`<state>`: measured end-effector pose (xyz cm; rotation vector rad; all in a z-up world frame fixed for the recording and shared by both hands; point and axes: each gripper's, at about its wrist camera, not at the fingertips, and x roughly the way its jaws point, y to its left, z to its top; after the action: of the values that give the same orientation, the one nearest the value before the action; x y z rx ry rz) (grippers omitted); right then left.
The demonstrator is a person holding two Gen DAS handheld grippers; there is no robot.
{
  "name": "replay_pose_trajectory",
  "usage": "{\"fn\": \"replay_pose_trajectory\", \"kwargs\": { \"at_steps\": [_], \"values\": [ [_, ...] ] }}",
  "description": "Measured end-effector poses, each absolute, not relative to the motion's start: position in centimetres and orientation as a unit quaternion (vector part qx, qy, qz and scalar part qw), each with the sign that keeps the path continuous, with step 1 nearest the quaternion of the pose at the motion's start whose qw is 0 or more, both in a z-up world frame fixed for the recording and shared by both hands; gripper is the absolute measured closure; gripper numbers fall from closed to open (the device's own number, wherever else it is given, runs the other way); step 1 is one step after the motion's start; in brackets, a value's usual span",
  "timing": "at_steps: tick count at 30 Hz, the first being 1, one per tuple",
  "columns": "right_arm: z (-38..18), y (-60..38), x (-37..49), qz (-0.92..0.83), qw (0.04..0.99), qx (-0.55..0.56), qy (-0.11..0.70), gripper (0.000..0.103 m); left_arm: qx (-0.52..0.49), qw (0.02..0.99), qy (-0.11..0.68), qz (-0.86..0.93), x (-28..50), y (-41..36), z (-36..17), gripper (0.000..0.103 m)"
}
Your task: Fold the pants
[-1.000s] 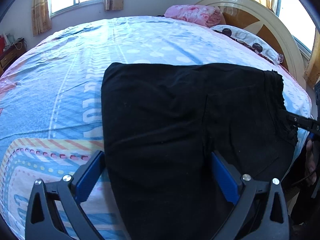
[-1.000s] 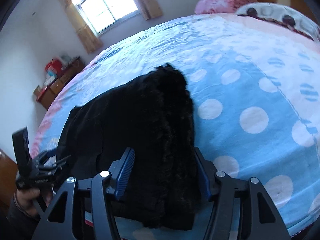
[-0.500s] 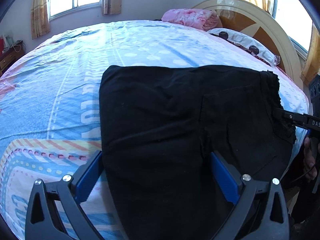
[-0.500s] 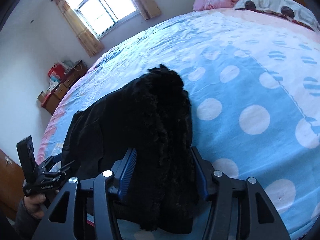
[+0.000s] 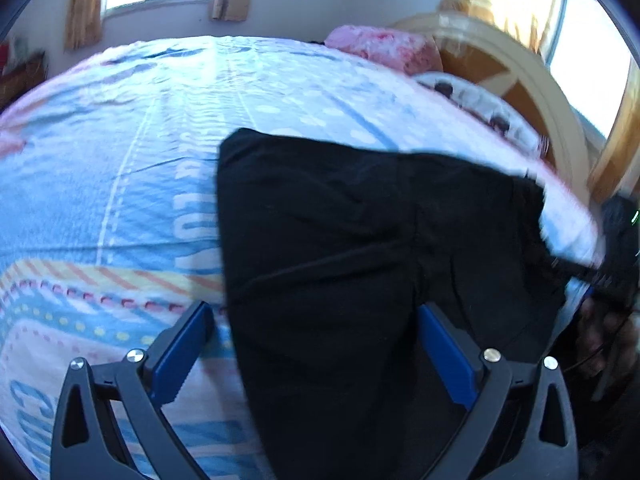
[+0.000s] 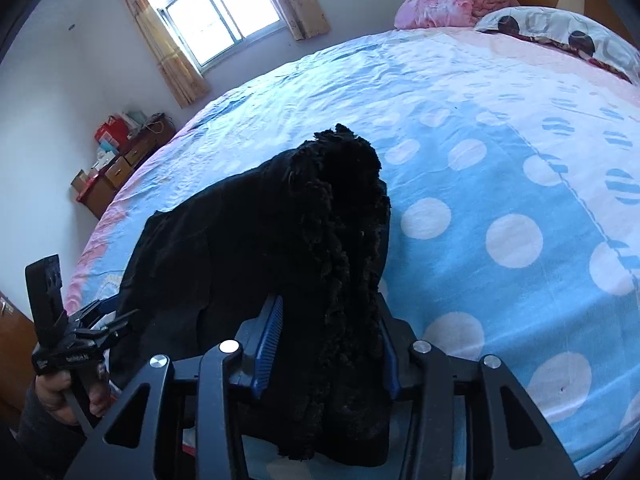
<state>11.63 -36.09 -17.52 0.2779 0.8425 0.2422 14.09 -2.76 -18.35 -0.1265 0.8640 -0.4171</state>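
**Kid:** Where are the pants (image 5: 360, 264)?

**Helper:** They lie on the bed (image 5: 120, 184), near its front edge. They are black and folded over. The fuzzy waist end bunches up at one side.

**Kid:** Is there a box or a basket?

**Helper:** No box shows up close. Far off, by the wall, a wooden dresser (image 6: 120, 168) has red and white stuff piled on top. I cannot tell what it is.

**Kid:** What does the right gripper (image 6: 328, 344) do?

**Helper:** It tips down at the bed. The fuzzy waist end sits between its blue pads (image 6: 269, 340). The jaws have just been closing in on it, and now the pads look snug against the cloth on both sides.

**Kid:** And the left gripper (image 5: 316, 352)?

**Helper:** It tips down too. Its jaws stand wide apart. One pad is over the sheet, just beside the pants' edge. The other is over the black cloth. It grabs nothing.

**Kid:** Can you see a hand?

**Helper:** Yes. In the right view a hand (image 6: 60, 392) in a dark sleeve holds the left gripper's handle.
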Motion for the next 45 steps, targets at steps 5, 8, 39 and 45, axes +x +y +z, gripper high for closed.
{"fn": "replay_pose_trajectory", "kwargs": {
  "at_steps": [5,8,39,45],
  "values": [
    [-18.3,-36.5,12.0,0.119,0.892,0.150,0.410,0.058,-0.061,0.884,0.410,-0.215,14.4,-2.6,-18.6,0.001],
    [-18.2,-36.3,11.9,0.119,0.893,0.147,0.409,0.058,-0.048,0.890,0.406,-0.202,14.4,-3.1,-18.4,0.020],
    [-6.7,-16.5,24.5,0.313,0.876,0.017,0.366,0.084,-0.065,0.953,0.287,-0.070,14.7,14.3,-8.3,0.095],
    [-5.9,-8.6,29.8,0.362,0.858,-0.017,0.364,0.084,-0.057,0.956,0.287,0.008,15.6,19.1,-8.8,0.095]
  ]
}}
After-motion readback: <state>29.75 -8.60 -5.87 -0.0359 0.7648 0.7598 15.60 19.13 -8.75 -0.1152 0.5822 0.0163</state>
